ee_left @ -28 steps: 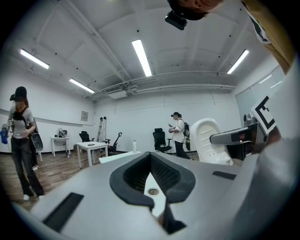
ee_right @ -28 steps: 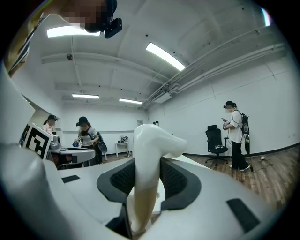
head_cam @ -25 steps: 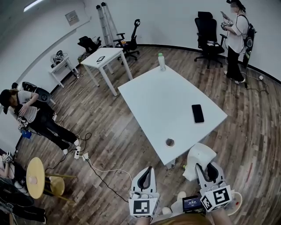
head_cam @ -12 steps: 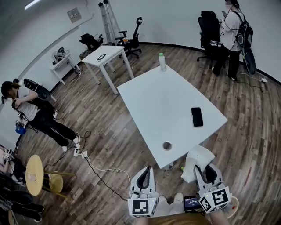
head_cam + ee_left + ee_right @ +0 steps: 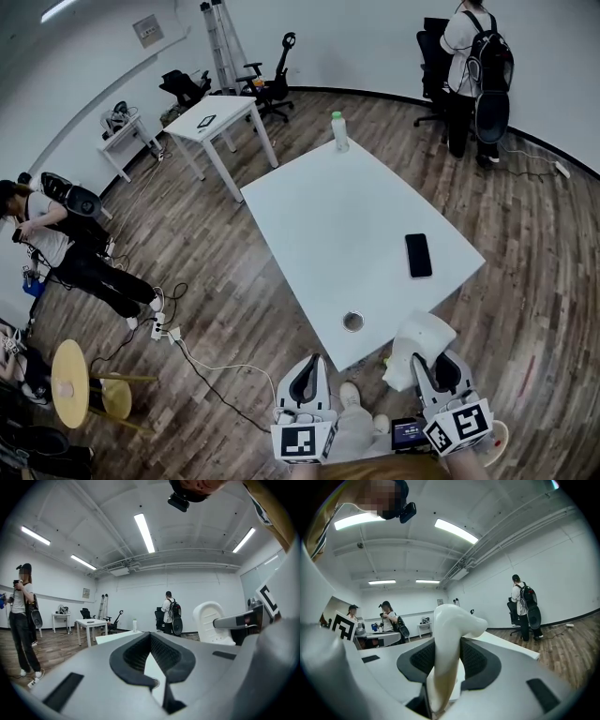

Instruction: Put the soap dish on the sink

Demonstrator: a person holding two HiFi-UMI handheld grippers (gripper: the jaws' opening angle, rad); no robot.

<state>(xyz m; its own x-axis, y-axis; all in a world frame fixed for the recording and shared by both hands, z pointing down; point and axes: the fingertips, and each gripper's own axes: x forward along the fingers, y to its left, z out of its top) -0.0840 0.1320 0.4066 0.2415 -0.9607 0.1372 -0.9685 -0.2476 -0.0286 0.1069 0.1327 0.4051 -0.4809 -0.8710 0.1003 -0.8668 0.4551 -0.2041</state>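
Head view, with both gripper views. The landmark is the large white table [image 5: 347, 216], which stands on a wooden floor [image 5: 234, 281].

Right gripper [image 5: 439, 362]: held just short of the table's near corner, with its jaws set wide. They are clamped on the white soap dish [image 5: 417, 342]. In the right gripper view the soap dish [image 5: 452, 634] stands on edge between the two dark pads [image 5: 476, 660]. Its rounded rim rises above the pads and toward the table.

Left gripper [image 5: 314, 362]: beside the right one, also just short of the table's near corner. In the left gripper view the left gripper [image 5: 150, 634] has jaws that come together at the tips and carry nothing. A sliver of tabletop shows through the slit behind the tips.

On the table:
- a black phone [image 5: 416, 255] near the right edge
- a small round object [image 5: 352, 322] at the near corner
- a bottle [image 5: 338, 131] at the far corner

Beyond the table's far side, a person with a backpack [image 5: 473, 66] stands facing away. A smaller white table [image 5: 214, 120] lies past the far left corner. To the left of the table, well apart from it, are another person [image 5: 56, 244] and a yellow stool [image 5: 70, 382].
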